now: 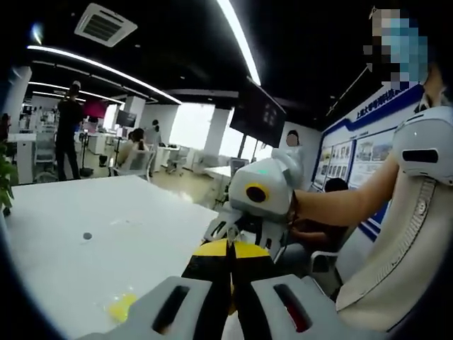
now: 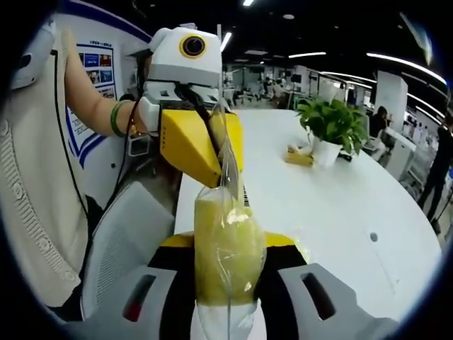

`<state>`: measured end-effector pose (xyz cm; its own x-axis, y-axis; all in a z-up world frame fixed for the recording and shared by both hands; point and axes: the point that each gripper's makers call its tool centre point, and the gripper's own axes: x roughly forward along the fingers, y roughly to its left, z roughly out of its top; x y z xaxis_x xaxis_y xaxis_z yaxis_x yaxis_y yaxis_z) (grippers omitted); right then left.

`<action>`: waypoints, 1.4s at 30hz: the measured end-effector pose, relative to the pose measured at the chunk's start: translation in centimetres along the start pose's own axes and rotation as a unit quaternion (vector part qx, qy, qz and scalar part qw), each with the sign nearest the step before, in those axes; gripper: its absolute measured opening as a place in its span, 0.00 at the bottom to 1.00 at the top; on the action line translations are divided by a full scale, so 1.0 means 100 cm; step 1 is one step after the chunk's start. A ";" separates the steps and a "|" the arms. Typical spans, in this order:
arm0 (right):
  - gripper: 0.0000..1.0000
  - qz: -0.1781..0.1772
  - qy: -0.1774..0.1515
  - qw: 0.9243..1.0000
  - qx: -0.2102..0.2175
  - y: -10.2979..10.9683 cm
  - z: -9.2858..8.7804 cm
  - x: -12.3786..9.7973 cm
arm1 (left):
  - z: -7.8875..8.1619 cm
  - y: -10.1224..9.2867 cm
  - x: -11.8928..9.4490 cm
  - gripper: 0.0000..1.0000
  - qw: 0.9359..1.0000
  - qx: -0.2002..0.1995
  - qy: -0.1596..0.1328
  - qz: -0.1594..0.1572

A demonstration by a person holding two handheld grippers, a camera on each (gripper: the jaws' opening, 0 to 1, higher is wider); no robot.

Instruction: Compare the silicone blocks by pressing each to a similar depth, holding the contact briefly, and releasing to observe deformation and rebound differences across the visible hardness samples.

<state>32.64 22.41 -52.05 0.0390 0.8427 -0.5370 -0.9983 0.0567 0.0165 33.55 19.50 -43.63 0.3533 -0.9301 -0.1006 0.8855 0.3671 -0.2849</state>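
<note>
Bagged silicone block [image 2: 228, 248] between right gripper's fingers [image 2: 177, 283]

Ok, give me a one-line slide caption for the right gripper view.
Both claws pinch a clear bag of yellow material above a white table, with a potted plant behind.

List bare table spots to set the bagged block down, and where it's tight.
Free: the white table between the potted plant and the small dark hole; also the stretch beyond the dark dot. Crowded: near the edge, where both grippers meet around the yellow block in its clear bag, and by the yellow piece.
</note>
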 end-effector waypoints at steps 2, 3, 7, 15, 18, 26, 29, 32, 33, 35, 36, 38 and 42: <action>0.30 -0.001 -0.003 1.000 -0.008 0.001 0.000 0.000 | -0.001 0.001 0.000 0.00 1.000 0.000 0.001 0.001; 0.30 -0.001 -0.003 1.000 -0.006 0.000 0.000 0.000 | -0.002 0.001 0.000 0.00 1.000 -0.002 0.001 0.002; 0.34 -0.001 -0.002 1.000 -0.004 0.002 -0.001 0.000 | -0.004 0.002 -0.001 0.00 1.000 -0.008 -0.002 0.003; 0.48 -0.019 -0.005 1.000 0.022 0.001 -0.012 -0.004 | -0.009 0.007 0.003 0.00 1.000 -0.022 0.001 0.008; 0.51 -0.040 -0.018 0.998 0.036 -0.003 -0.018 -0.011 | -0.013 0.011 0.007 0.00 1.000 -0.029 0.005 0.011; 0.58 -0.145 -0.074 0.984 0.066 -0.020 -0.039 -0.048 | -0.024 0.018 0.025 0.00 0.998 -0.054 0.013 0.017; 0.62 -0.189 -0.090 0.974 0.093 -0.025 -0.054 -0.068 | -0.031 0.021 0.038 0.00 0.997 -0.068 0.019 0.019; 0.66 -0.226 -0.104 0.962 0.111 -0.027 -0.069 -0.088 | -0.037 0.023 0.050 0.00 0.997 -0.073 0.023 0.022; 0.66 -0.245 -0.105 0.956 0.126 -0.028 -0.077 -0.097 | -0.039 0.024 0.053 0.00 0.997 -0.074 0.023 0.024; 0.69 -0.261 -0.120 0.948 0.139 -0.027 -0.082 -0.109 | -0.043 0.027 0.061 0.00 0.996 -0.086 0.023 0.025; 0.71 -0.271 -0.129 0.941 0.154 -0.026 -0.087 -0.116 | -0.044 0.028 0.067 0.00 0.995 -0.088 0.022 0.028; 0.75 -0.285 -0.145 0.933 0.169 -0.024 -0.092 -0.126 | -0.048 0.030 0.074 0.00 0.995 -0.094 0.023 0.028; 0.79 -0.323 -0.158 0.912 0.197 -0.020 -0.109 -0.145 | -0.058 0.036 0.094 0.00 0.993 -0.111 0.021 0.037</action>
<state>33.61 4.21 -53.51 0.6867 0.6737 -0.2730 -0.6710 0.7320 0.1185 38.33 12.00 -51.17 0.3973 -0.9025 -0.1665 0.7678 0.4263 -0.4783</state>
